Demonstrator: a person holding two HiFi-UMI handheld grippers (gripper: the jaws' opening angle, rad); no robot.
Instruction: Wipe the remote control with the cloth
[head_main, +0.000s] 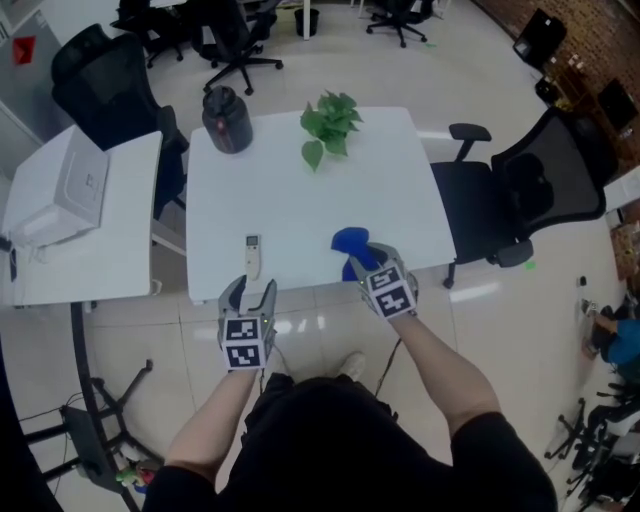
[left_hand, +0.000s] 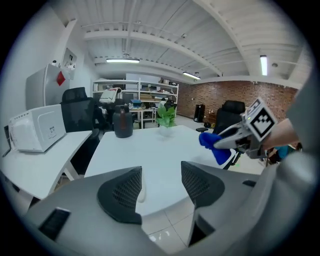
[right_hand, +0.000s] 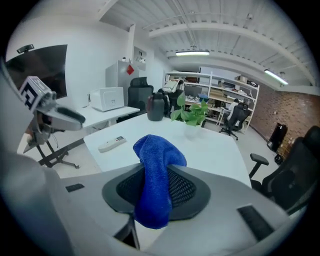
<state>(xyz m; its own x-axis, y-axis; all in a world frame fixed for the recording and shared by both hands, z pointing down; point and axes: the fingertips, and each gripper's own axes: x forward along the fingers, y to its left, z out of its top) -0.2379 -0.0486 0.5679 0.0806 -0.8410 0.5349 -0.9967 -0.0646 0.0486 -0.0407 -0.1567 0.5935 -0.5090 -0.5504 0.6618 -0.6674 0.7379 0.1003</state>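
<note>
Clerk: Item one, left gripper (head_main: 252, 289). Condition?

Checker: Jaws spread wide, nothing gripped. It hangs just off the near edge of the desk (head_main: 300, 200), left of middle.

Clerk: Item two, right gripper (right_hand: 156, 187).

Checker: Clamped on the cloth (right_hand: 156, 170), blue, bunched. One fold stands above the pads and the rest hangs below them. It is held at the near edge, right of middle. Whether the cloth touches the desk cannot be told.

Clerk: Item three, remote control (head_main: 253, 255).

Checker: White, lying flat, lengthwise toward the near edge, left of middle. It sits just beyond the left gripper's open jaws and apart from the cloth. Neither gripper touches it.

Clerk: Further back?

Checker: Plant (head_main: 328, 125), green, at the far edge near the middle. Black jug (head_main: 227, 120), upright, at the far left corner.

Clerk: Off the desk?

Checker: White appliance (head_main: 70, 185) on a side desk (head_main: 110, 250) to the left. Black office chair (head_main: 540, 190) beside the right edge.
</note>
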